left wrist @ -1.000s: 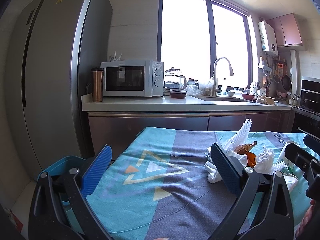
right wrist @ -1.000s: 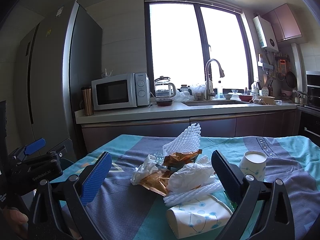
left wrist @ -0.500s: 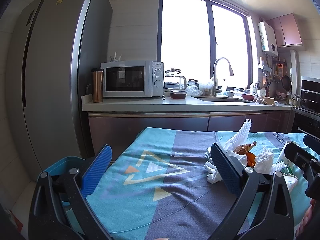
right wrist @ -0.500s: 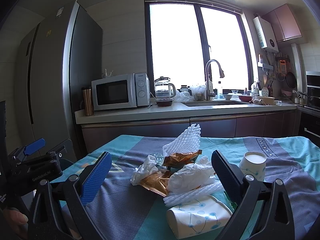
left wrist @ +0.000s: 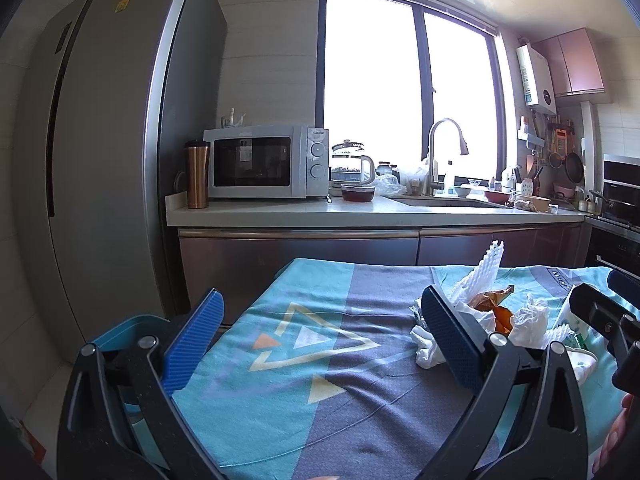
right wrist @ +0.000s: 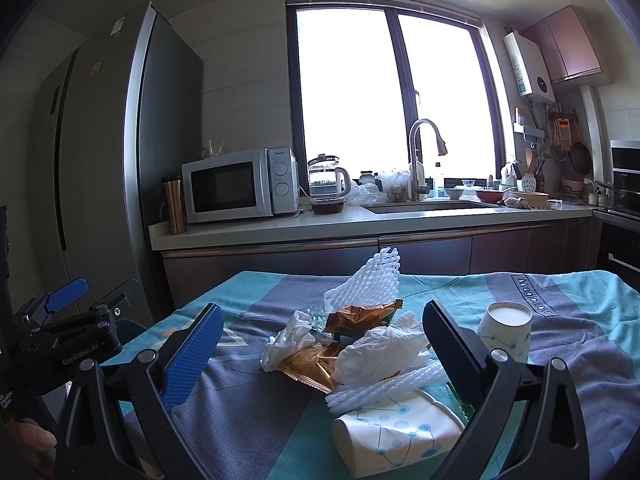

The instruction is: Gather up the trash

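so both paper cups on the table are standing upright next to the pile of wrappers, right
Not quite. Only one paper cup stands upright, on the right of the wrapper pile. The other paper cup lies on its side at the pile's near edge, as the right wrist view shows.

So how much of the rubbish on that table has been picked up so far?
Nothing looks collected yet. Both the left tongs and the right tongs are open and empty. The whole pile remains on the teal and grey tablecloth: white foam netting, brown foil wrappers, crumpled white tissue, a tipped-over patterned paper cup and an upright paper cup. The right tongs face the pile.
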Tool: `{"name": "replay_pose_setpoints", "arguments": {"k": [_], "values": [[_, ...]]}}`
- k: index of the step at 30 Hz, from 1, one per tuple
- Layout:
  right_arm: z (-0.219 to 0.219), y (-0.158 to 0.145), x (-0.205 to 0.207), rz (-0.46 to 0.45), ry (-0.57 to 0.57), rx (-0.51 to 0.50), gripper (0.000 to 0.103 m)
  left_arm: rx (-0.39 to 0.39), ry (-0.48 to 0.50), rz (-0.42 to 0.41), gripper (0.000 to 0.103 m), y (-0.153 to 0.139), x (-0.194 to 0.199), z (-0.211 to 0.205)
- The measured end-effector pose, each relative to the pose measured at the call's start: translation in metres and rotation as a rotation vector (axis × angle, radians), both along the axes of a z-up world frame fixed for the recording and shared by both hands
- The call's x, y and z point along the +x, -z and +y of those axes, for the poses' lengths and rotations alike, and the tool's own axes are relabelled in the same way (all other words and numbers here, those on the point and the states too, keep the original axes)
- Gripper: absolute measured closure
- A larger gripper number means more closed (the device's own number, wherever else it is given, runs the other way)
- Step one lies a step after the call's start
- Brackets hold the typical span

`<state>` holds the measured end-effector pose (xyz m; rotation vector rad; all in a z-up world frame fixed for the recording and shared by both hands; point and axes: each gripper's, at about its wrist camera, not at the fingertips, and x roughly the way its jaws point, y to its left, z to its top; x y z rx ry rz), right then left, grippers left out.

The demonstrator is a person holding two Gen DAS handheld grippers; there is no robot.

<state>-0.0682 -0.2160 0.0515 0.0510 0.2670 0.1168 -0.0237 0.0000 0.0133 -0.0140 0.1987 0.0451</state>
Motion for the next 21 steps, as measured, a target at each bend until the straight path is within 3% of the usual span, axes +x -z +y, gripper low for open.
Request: {"name": "replay_pose_setpoints", "arguments": {"k": [21], "values": [[-0.012, 0.008, 0.004, 0.027, 0.003, 0.022, 0.007, 0.019, 0.029, 0.024, 0.006, 0.003, 0.003, -0.008]]}}
